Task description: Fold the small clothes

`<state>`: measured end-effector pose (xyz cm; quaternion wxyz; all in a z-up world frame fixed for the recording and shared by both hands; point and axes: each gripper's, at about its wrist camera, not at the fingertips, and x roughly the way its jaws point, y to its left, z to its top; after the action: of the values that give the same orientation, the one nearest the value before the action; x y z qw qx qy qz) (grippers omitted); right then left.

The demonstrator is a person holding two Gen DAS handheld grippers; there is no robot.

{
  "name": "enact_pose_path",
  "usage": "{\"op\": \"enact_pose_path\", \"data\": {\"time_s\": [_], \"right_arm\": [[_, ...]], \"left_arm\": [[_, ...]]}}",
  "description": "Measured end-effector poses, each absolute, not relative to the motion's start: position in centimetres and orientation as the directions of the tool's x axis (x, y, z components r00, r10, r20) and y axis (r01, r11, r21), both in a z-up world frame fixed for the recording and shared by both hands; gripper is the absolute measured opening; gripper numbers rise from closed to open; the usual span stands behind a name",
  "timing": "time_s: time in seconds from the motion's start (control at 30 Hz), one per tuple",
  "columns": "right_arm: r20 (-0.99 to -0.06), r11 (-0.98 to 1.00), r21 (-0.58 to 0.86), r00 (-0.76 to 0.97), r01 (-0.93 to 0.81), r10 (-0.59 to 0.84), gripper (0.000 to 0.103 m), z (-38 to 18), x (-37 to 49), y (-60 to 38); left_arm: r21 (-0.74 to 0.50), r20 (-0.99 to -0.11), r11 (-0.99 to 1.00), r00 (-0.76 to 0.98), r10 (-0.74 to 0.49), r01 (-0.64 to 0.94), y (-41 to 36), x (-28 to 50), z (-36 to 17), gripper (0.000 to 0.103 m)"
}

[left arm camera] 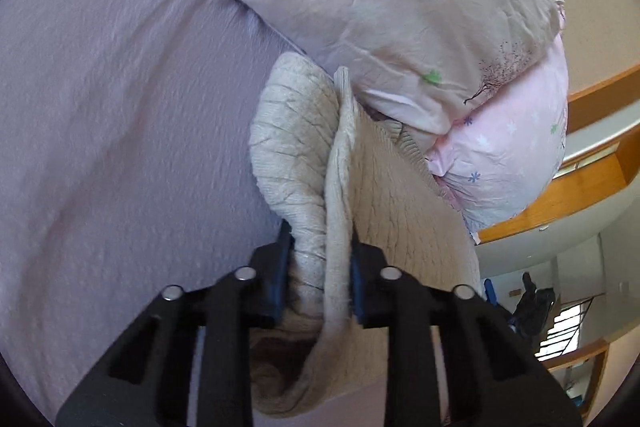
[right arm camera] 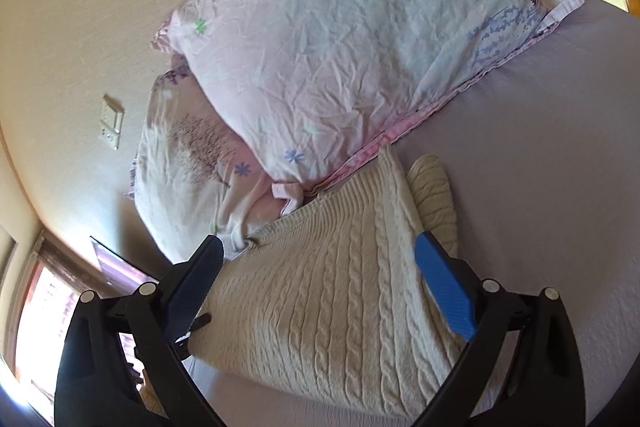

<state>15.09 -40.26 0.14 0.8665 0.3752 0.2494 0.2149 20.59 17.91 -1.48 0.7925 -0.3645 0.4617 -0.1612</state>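
Observation:
A cream cable-knit sweater lies on a lilac bed sheet, close against the pillows. In the left wrist view my left gripper is shut on a bunched fold of the sweater, which rises between the blue pads and hangs down below them. In the right wrist view my right gripper is open, its fingers spread to either side of the flat sweater body and just above it. A rolled sleeve shows beyond the right finger.
Two pink floral pillows are stacked at the head of the bed, touching the sweater's far edge. A beige wall with a switch plate is at left. Wooden window frames and room furniture show at right. The lilac sheet spreads left.

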Motion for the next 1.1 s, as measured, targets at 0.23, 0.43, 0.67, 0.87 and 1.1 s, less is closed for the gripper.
{"op": "enact_pose_path", "data": {"time_s": [0.23,0.43,0.67,0.87,1.1], "right_arm": [[-0.246,0.682,0.700,0.826,-0.210,0.507,0.098,1.2,12.2,-42.1],[-0.236,0.671,0.723,0.853,-0.166,0.466,0.098,1.6,11.9,-44.5],[-0.327,0.632,0.758,0.745,-0.161,0.582,0.102,0.8,15.0,-44.8],[-0.414,0.693,0.683,0.661,-0.229,0.626,0.084,1.8,16.7,-39.8],[-0.588,0.756,0.643,0.554,-0.121,0.589,0.076,-1.4,19.8,-36.4]], "left_arm": [[-0.838,-0.342,0.504,0.517,-0.785,0.210,8.8,21.9,7.8,0.015],[-0.963,-0.135,0.169,0.167,-0.977,0.210,-9.5,26.3,6.7,0.031],[-0.824,-0.309,0.434,0.353,-0.883,0.363,-4.0,24.6,7.7,0.077],[-0.721,-0.549,0.662,0.415,-0.726,0.205,1.2,24.5,3.2,0.078],[-0.678,-0.598,0.693,0.366,-0.713,0.244,-2.0,24.4,1.3,0.079]]}}
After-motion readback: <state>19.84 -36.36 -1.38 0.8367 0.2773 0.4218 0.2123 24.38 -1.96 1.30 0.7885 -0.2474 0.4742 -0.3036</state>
